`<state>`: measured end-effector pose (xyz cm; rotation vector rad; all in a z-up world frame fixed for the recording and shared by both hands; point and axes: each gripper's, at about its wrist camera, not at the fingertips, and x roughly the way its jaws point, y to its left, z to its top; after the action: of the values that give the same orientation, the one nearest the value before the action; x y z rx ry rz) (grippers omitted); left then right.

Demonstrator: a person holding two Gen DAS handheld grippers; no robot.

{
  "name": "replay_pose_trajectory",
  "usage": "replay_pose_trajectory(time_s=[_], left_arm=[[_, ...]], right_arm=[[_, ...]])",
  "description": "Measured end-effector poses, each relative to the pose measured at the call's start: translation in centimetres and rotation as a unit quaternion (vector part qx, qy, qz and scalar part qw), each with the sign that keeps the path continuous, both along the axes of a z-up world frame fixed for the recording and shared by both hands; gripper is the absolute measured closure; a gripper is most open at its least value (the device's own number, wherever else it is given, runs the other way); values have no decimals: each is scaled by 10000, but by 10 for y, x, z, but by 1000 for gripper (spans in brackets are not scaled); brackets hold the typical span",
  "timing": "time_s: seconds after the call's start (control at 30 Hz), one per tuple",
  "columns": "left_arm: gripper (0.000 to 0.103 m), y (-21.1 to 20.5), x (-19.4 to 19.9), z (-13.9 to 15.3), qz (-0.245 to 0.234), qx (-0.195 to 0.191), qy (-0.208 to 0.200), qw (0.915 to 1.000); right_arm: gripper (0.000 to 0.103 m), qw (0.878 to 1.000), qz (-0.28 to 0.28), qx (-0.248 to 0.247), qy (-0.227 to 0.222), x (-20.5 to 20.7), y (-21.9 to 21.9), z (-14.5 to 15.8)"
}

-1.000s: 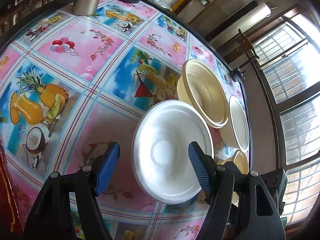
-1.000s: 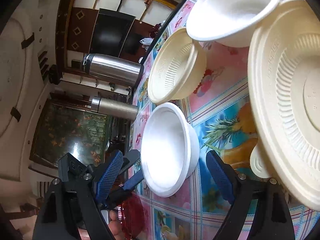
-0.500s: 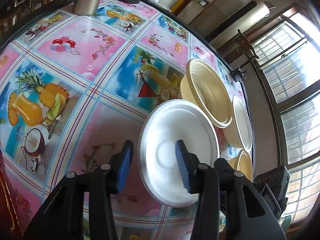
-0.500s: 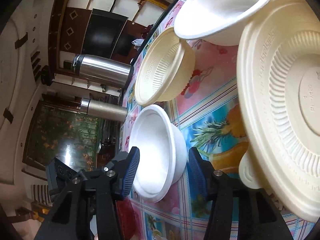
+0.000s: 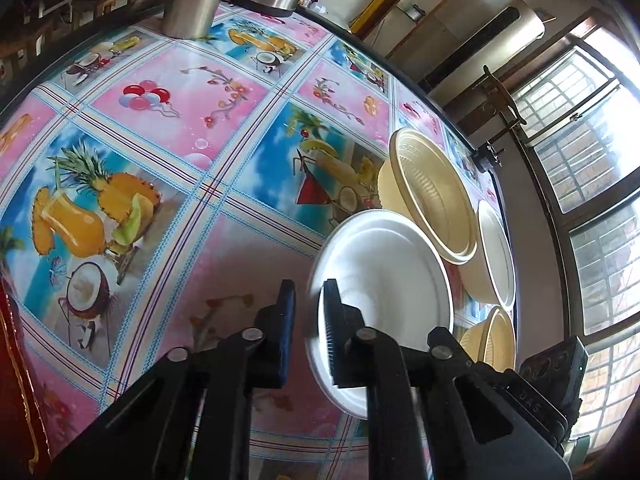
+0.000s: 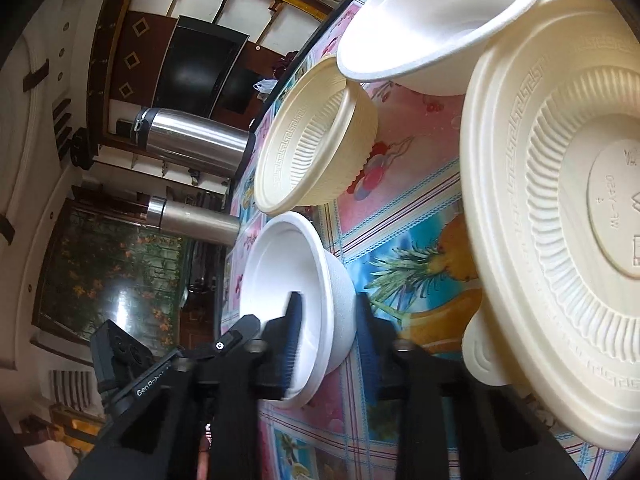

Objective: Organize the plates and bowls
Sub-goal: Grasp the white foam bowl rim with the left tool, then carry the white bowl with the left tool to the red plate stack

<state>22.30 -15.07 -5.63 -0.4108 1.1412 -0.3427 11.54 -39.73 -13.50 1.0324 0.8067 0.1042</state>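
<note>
left tongs (image 5: 308,312) closed onto white bowl (image 5: 384,280) rim | right tongs (image 6: 330,328) narrowed on wall

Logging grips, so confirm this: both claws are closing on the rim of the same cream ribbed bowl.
Wrong colour. Both claws straddle the rim of the white bowl, as both wrist views show; the cream ribbed bowl sits untouched behind it.

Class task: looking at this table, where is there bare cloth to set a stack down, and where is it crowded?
Free: the tablecloth between the steel flasks and the white foam bowl that both grippers are closing on. Crowded: the window side, where the cream ribbed bowl, another white bowl and the large cream plate cluster.
</note>
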Motion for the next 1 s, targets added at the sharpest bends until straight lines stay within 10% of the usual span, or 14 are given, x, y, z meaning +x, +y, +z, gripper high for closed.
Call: replay_pose_trajectory(time_s=[1.0], left_arm=[[97, 38, -72, 17, -3, 91, -224, 9997]], right_arm=[[95, 9985, 49, -493, -240, -20, 30, 9]])
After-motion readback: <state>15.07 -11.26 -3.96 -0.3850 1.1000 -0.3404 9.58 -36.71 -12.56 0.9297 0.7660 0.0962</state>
